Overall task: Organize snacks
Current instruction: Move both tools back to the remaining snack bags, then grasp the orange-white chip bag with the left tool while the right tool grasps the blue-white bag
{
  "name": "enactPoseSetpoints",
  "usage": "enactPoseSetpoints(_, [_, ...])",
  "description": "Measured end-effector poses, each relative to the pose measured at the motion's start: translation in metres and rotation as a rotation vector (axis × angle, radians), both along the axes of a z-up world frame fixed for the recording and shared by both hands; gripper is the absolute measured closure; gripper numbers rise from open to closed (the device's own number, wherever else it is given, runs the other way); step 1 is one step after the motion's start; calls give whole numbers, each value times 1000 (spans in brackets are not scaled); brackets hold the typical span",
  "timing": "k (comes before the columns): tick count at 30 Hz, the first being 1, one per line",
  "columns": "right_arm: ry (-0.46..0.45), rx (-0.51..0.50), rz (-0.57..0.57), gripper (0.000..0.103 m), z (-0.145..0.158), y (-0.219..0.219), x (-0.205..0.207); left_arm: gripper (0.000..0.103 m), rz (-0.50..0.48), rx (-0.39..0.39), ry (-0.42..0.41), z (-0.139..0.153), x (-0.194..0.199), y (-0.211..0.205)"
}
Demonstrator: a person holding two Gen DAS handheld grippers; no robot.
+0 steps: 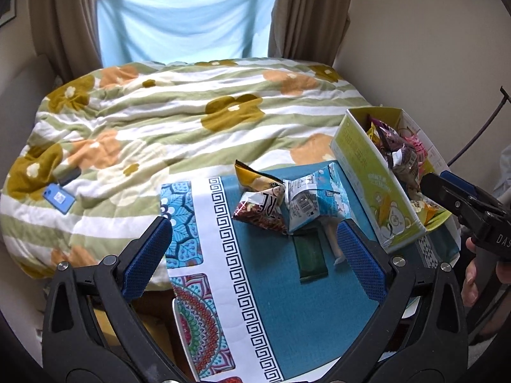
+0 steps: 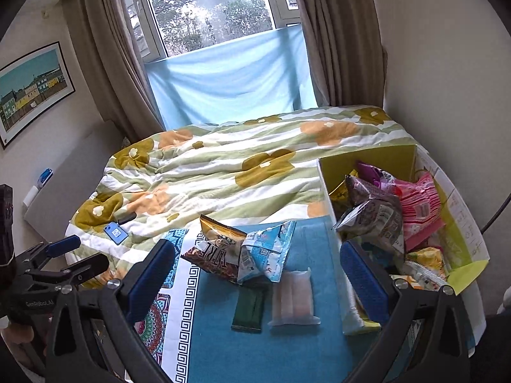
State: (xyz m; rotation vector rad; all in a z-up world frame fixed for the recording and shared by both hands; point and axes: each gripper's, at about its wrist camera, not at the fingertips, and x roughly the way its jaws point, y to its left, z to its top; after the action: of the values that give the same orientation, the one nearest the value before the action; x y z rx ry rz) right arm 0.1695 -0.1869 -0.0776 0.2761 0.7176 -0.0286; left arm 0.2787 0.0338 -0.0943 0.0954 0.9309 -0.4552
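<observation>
Both tongs stood spread wide, gripping nothing.

Left wrist view: left gripper [image 1: 254,252] hung w/ jaws apart over the teal patterned cloth [image 1: 271,319]. Between its blue pads [image 1: 147,255] lay the brown-and-gold crinkled snack bag [image 1: 258,201], touching the light-blue foil packet [image 1: 314,201]; a dark green flat bar [image 1: 311,260] lay just nearer. The green cardboard box [image 1: 377,185], part-filled w/ packets, stood at right, the right gripper [image 1: 447,191] beside its wall.

Right wrist view: right gripper [image 2: 257,274] was likewise released above the same pile, plus a translucent white pouch [image 2: 293,296] beside the green bar. The box [image 2: 460,210] sat to the right, the left gripper [image 2: 73,255] at far left.

Probable step: pick a loose packet. Best done by descending on one packet's edge, closing on the crimped seam, avoiding neighbours; flat items prob. need a lower, angled approach.
</observation>
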Motion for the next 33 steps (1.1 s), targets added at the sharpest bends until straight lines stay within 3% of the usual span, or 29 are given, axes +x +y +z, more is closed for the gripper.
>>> enactPoseSetpoints(5, [61, 45, -7, 0, -33, 10, 29, 1, -20, -11, 75, -42, 45, -20])
enactPoseSetpoints(15, [242, -37, 37, 0, -121, 19, 89, 1, -41, 3, 217, -121, 108, -57])
enactPoseSetpoints(27, [310, -67, 86, 0, -160, 3, 133, 2, -66, 54, 318, -172, 142, -85])
enactPoseSetpoints(33, [314, -89, 143, 0, -168, 3, 146, 25, -66, 18, 380, -182, 151, -83])
